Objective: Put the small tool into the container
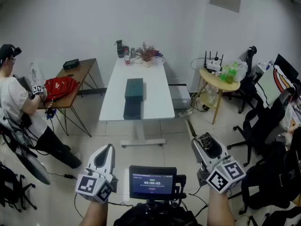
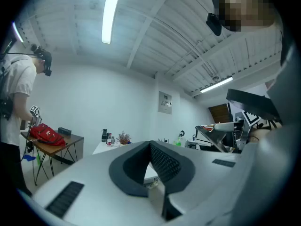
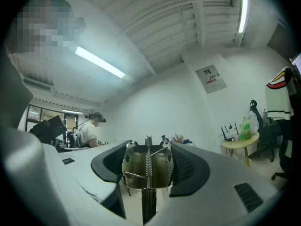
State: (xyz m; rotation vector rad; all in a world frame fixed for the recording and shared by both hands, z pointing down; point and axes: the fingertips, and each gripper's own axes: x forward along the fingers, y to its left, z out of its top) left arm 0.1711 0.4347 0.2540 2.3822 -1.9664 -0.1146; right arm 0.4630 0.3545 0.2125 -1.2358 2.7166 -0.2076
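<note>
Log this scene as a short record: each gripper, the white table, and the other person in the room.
Left gripper: jaws together, nothing held
Right gripper: closed on a metal spring tool
White table: two dark boxes, bottles and a plant at its far end
Other person: at the left, beside a brown table
Task stage: tool not yet in any container

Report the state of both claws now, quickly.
Left claw: closed, tips together, nothing between them.
Right claw: closed on the small metal tool.
</note>
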